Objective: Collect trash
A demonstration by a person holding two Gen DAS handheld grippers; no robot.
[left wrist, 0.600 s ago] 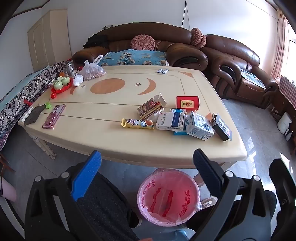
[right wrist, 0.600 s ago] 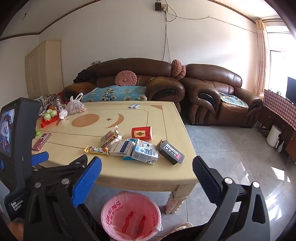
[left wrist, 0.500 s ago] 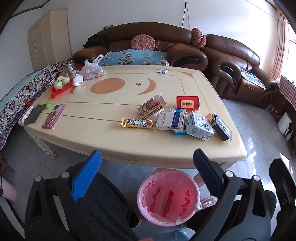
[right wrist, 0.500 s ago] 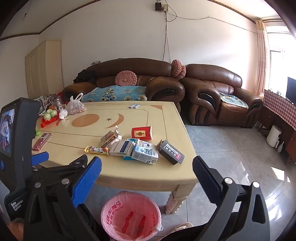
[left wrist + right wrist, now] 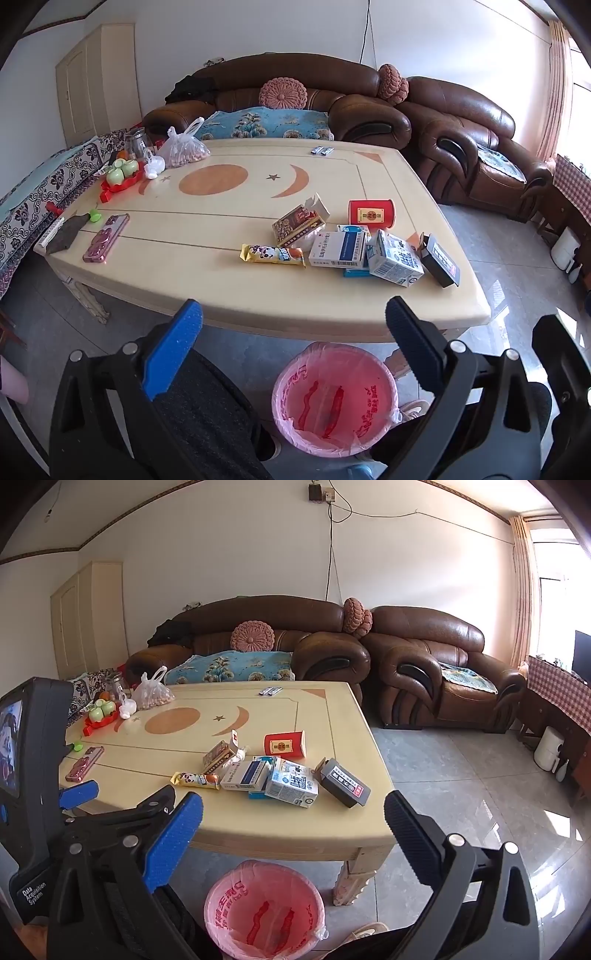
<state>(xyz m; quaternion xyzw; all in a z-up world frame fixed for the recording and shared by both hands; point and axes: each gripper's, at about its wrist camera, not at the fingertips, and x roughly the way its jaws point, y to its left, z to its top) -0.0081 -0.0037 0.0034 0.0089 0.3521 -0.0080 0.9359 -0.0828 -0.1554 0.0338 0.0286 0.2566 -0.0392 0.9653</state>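
Left wrist view: one pink-lined bin (image 5: 334, 400), one red box (image 5: 371, 213), one snack bar (image 5: 272, 254).

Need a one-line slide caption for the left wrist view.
Open left gripper above pink-lined bin, facing boxes on table.

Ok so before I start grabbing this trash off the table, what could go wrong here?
Likely risks:
1. The milk carton leans on the blue-and-white box; grabbing one may drag the other.
2. The black box lies near the table edge and could be knocked off.
3. The pink-lined bin sits partly under the table, so drops may miss.
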